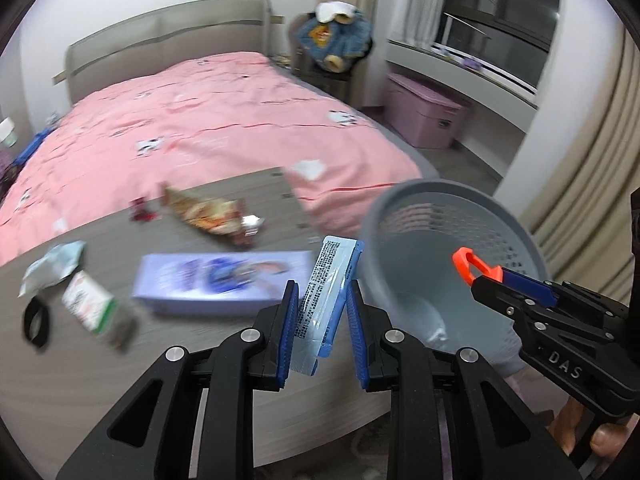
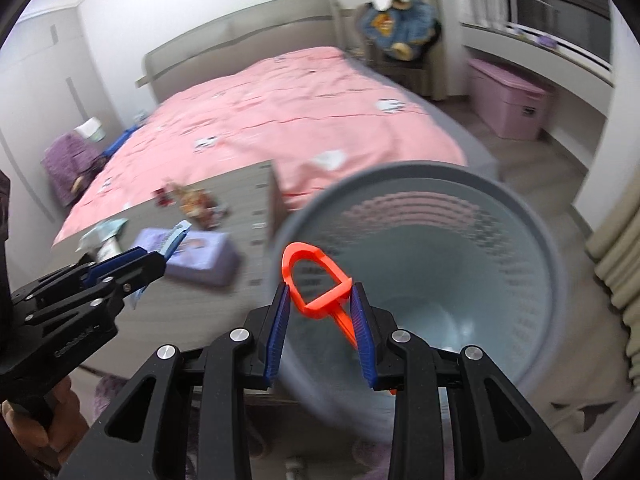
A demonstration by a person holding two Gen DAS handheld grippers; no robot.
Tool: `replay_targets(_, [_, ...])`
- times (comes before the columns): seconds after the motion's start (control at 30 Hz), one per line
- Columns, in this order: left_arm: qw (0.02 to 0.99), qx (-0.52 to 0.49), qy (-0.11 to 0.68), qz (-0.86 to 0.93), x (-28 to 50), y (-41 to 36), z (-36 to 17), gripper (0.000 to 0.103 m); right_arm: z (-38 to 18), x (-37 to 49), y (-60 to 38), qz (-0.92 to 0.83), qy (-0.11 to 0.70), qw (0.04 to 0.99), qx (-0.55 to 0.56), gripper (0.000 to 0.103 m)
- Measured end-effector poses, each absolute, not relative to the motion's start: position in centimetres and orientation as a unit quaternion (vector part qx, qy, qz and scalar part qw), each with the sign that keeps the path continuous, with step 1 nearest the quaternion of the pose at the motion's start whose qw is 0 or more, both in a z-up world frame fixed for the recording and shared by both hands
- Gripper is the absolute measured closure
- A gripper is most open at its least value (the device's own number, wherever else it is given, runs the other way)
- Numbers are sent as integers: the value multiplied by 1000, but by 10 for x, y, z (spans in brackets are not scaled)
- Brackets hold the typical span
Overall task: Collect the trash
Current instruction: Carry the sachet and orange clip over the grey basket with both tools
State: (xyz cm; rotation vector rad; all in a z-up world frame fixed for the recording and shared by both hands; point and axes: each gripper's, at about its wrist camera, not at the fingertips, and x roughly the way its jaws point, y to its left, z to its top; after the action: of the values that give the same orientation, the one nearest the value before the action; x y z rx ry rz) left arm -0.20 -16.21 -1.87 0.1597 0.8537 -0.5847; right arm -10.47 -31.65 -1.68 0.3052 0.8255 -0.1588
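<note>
**Two pieces of trash in hand, heading for the bin**

Several bits of litter are still spread over the grey table point(image 1: 60, 380) at the foot of the bed point(image 1: 208, 120). From the left: a black ring point(image 1: 37, 322), a crumpled pale wrapper point(image 1: 54, 266), a small white and green carton point(image 1: 90, 304), a tiny red scrap point(image 1: 141, 210), a colourful snack bag point(image 1: 208, 216) and a long purple box point(image 1: 220, 282). They lie apart from one another, likely so each can be lifted singly.

The left gripper point(image 1: 324, 312) has its fingers drawn narrow on a blue printed packet point(image 1: 326, 280), which stands nearly upright between the pads, clear of the table.

Right of it, the grey perforated bin point(image 1: 452, 248) sits just off the table's edge, mouth tilted toward the cameras. I'd guess it is placed there so both hands can reach it.

The right gripper point(image 2: 320, 304) holds its fingers narrow on an orange plastic loop point(image 2: 316, 276), already poised in front of the bin's opening. By my reading, dropping both pieces is the step in hand, with the packet not yet over the rim.
</note>
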Motion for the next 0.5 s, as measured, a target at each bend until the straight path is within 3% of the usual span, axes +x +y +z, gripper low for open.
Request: replay_targets(0.5, [835, 116, 433, -319, 10, -261, -48, 79, -53, -94, -387, -102, 420, 881, 192, 72])
